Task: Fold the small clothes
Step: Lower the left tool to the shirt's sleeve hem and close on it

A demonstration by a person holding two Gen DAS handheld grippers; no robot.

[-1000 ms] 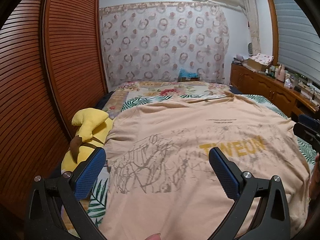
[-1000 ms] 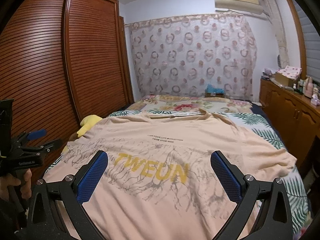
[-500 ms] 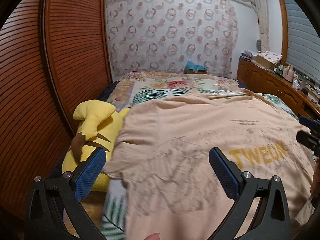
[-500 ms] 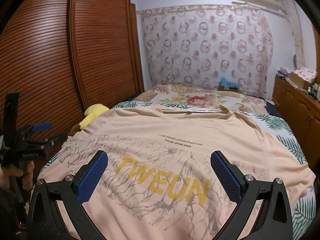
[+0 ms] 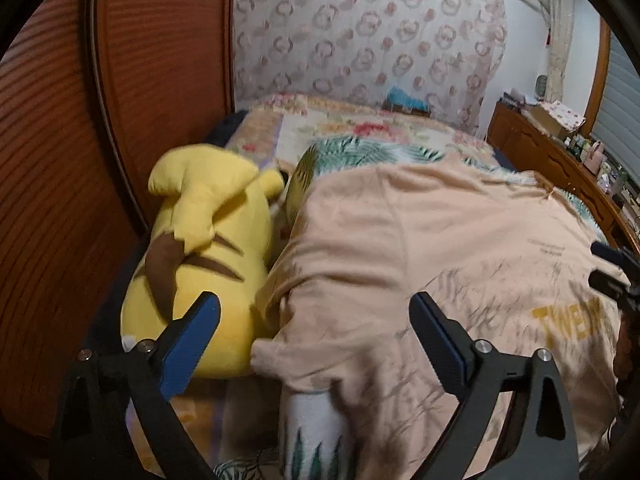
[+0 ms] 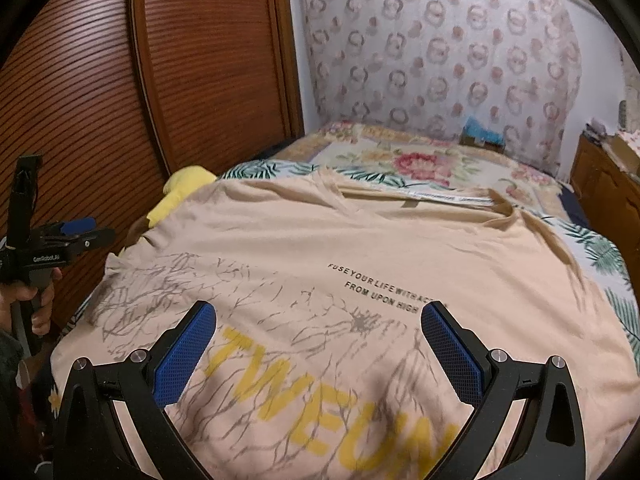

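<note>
A peach T-shirt with yellow letters and grey print lies spread flat on the bed, collar at the far end. It also shows in the left wrist view. My left gripper is open and empty above the shirt's left sleeve edge, near the bed's left side. My right gripper is open and empty above the shirt's printed chest. The left gripper also shows at the left edge of the right wrist view, and the right gripper at the right edge of the left wrist view.
A yellow plush toy lies at the bed's left edge against the shirt sleeve. A brown slatted wardrobe runs along the left. A wooden dresser with clutter stands on the right. The leaf-print bedspread extends past the collar.
My left gripper has swung left and down toward the sleeve and the plush toy. My right gripper has moved lower and closer to the printed chest. Both stay open.
</note>
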